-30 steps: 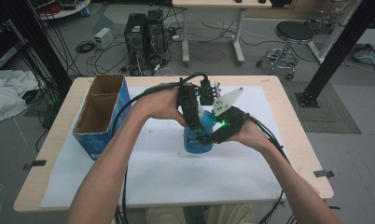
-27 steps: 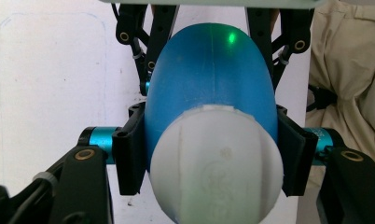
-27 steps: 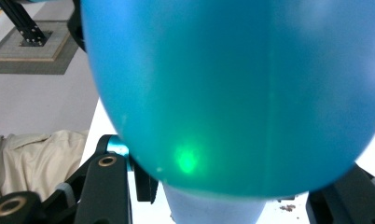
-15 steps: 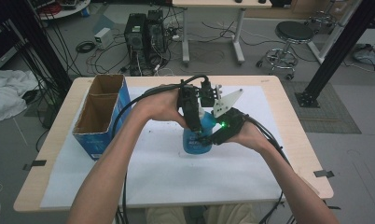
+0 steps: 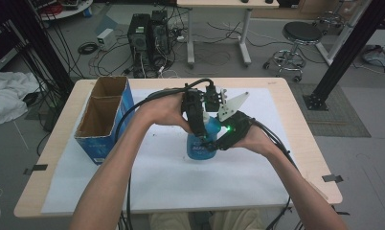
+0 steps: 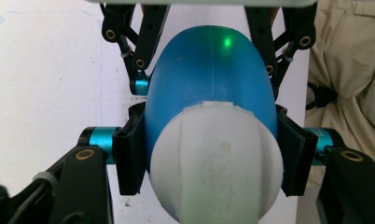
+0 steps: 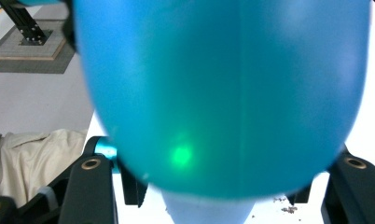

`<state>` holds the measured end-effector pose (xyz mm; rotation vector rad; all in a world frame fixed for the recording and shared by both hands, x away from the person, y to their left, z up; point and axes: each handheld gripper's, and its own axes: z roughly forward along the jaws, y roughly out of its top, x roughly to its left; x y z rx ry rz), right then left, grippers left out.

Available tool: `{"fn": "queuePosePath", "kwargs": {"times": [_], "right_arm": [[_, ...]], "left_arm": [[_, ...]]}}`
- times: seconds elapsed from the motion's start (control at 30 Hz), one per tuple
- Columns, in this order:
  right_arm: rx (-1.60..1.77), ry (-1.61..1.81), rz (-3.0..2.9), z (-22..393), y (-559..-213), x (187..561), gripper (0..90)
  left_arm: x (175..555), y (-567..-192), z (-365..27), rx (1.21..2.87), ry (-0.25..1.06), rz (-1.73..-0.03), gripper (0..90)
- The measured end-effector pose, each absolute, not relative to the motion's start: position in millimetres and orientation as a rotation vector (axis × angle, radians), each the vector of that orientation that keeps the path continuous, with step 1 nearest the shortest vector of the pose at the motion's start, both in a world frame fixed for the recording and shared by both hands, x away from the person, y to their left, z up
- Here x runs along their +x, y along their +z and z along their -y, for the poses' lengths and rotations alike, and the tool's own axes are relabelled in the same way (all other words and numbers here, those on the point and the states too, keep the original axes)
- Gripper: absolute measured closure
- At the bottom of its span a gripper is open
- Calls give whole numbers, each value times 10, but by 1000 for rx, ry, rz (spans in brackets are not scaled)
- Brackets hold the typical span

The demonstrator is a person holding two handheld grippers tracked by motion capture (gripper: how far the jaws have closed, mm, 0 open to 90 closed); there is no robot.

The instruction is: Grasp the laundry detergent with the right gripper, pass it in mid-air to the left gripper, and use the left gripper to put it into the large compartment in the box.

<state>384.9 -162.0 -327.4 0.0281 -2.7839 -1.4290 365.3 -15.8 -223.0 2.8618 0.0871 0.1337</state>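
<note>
A blue plastic bottle [image 5: 198, 147] with a white cap [image 6: 217, 161] stands upright on the white sheet at the table's middle. My left gripper [image 5: 204, 130] comes down on it from above, and in the left gripper view its jaws press the bottle's neck on both sides just below the cap. My right gripper [image 5: 214, 143] holds the blue body [image 7: 223, 93] from the right side. Its jaws flank the bottle in the right gripper view, and a green light spot shines on the plastic. Farther off in the left gripper view, the right gripper [image 6: 206, 79] clamps the bottle's body.
An open blue cardboard box [image 5: 104, 115] with two compartments stands at the table's left. A white sheet [image 5: 157, 177] covers most of the wooden table [image 5: 305, 158]. Cables trail from both grippers toward the person. Computers, a stool and desks lie beyond the table.
</note>
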Motion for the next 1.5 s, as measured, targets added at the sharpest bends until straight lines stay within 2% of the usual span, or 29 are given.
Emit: {"fn": "queuePosePath", "kwargs": {"times": [0.33, 0.53, 0.8, 1.27, 1.3, 1.33, 1.5], "right_arm": [[13, -1404, 2794, 1638, -3311, 3842, 308], [-10, -1384, 2829, 1622, -3322, 3830, 232], [-7, -1362, 2863, 1657, -3278, 3798, 226], [-115, -1095, 3091, 2089, -3109, 3797, 209], [-124, -1057, 3117, 2129, -3112, 3798, 197], [-142, -1019, 3141, 2165, -3120, 3795, 127], [-180, -889, 3225, 2338, -3151, 3757, 119]], "left_arm": [[3645, -2234, 131, 2864, 133, -88, 383], [3635, -2223, 124, 2863, 127, -89, 383], [3635, -2176, 110, 2869, 134, -91, 383], [3664, -1821, -179, 2866, 173, -174, 383], [3672, -1788, -210, 2871, 177, -182, 383], [3681, -1759, -239, 2876, 179, -195, 383], [3733, -1566, -435, 2879, 193, -258, 383]]}}
